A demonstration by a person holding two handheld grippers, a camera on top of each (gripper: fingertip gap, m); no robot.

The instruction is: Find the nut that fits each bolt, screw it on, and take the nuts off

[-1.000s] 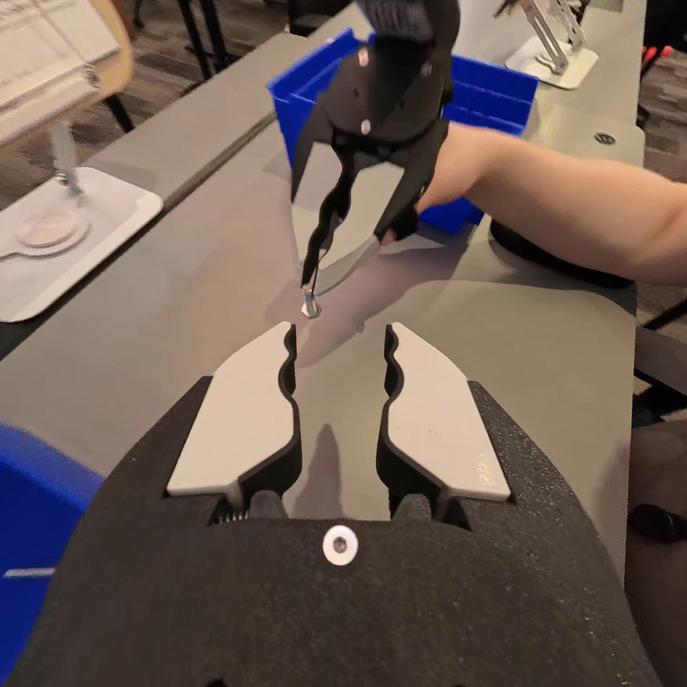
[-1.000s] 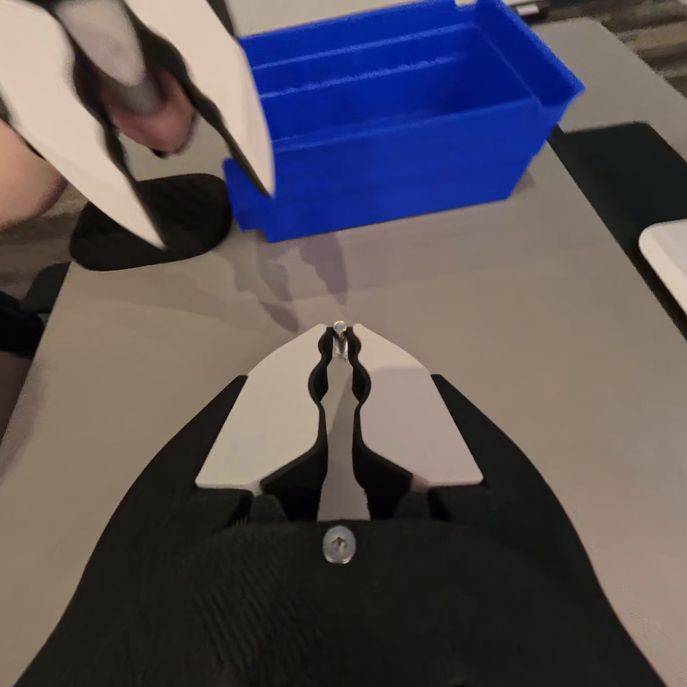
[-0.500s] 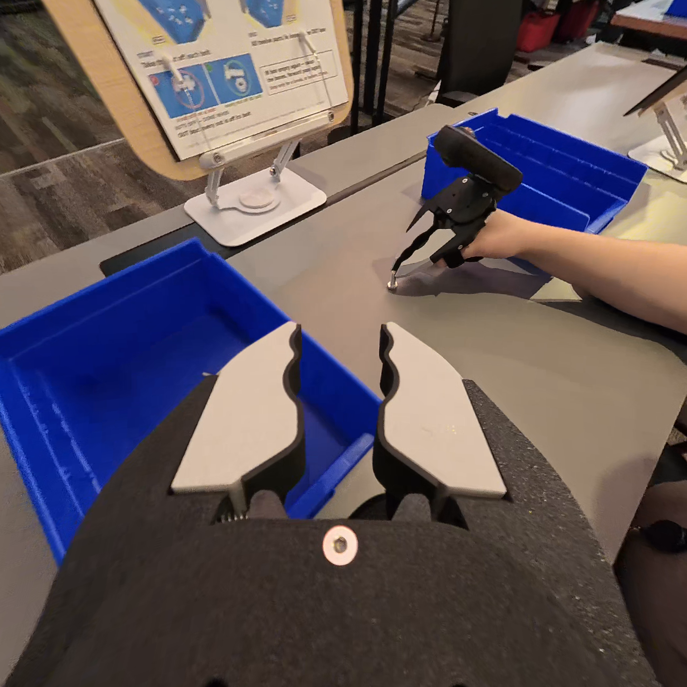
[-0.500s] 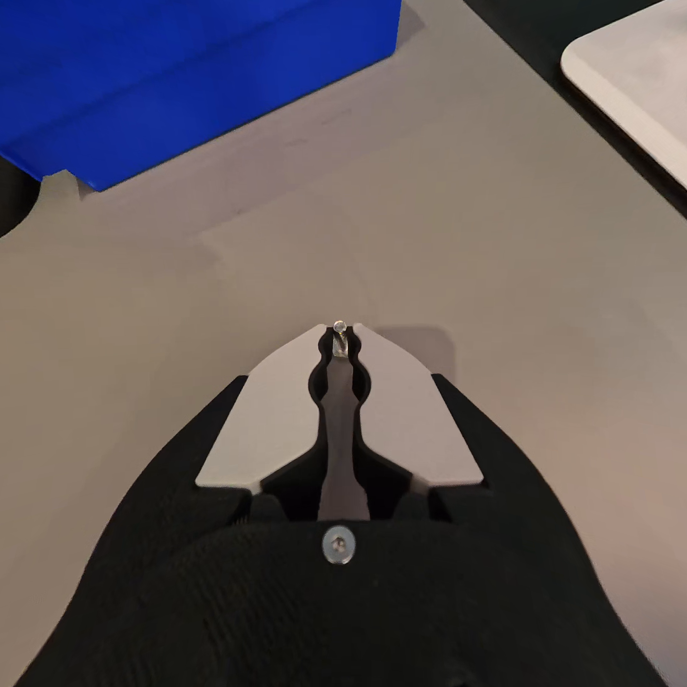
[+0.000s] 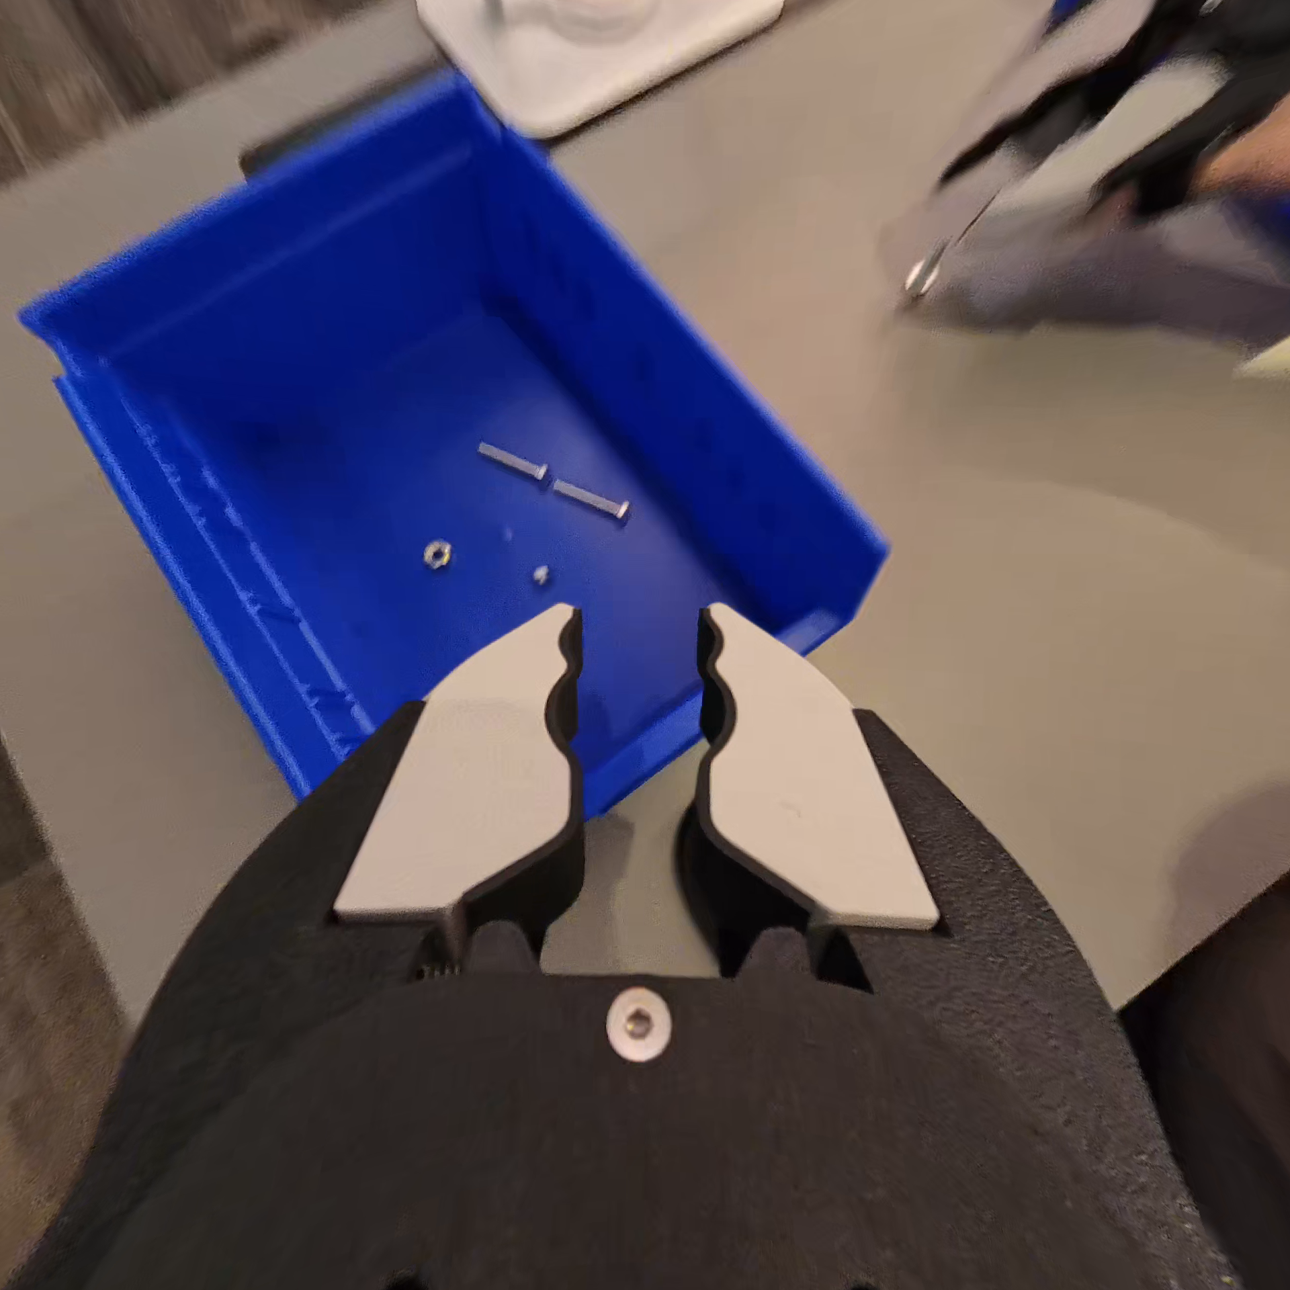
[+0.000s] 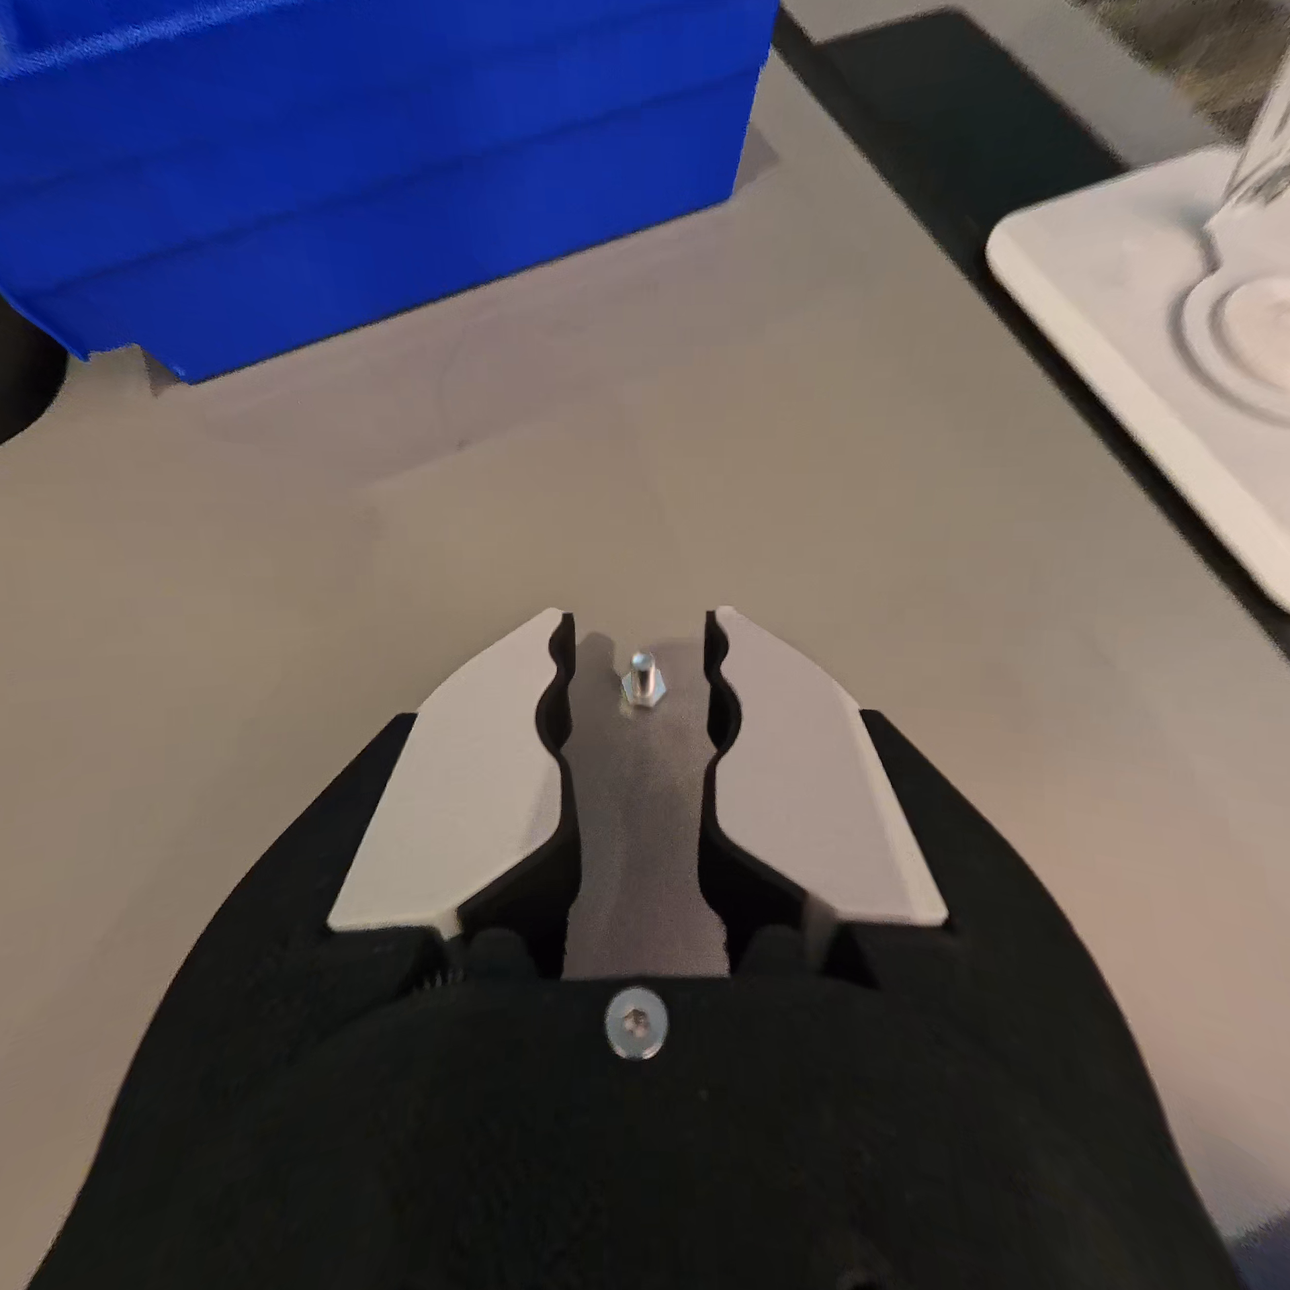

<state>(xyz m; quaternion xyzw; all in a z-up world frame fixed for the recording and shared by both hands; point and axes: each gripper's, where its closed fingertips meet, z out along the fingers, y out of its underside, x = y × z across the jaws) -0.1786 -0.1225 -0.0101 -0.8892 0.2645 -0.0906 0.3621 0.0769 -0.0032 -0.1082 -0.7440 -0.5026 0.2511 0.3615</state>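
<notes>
Hovering over a blue bin, the left hand-held gripper gapes empty; two bolts and a nut lie inside. Right hand-held gripper spread wide, a short bolt standing head-down on the desk between its fingers, untouched.

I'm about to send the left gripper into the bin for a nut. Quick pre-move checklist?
1. Left gripper open, nothing held: ok.
2. Nut visible on the blue bin floor: ok.
3. Nut clear of the two bolts in the bin: ok.
4. Short bolt standing head down on the table: ok.
5. Right gripper released from it: ok.
6. Nut matches that bolt: cannot tell.
</notes>
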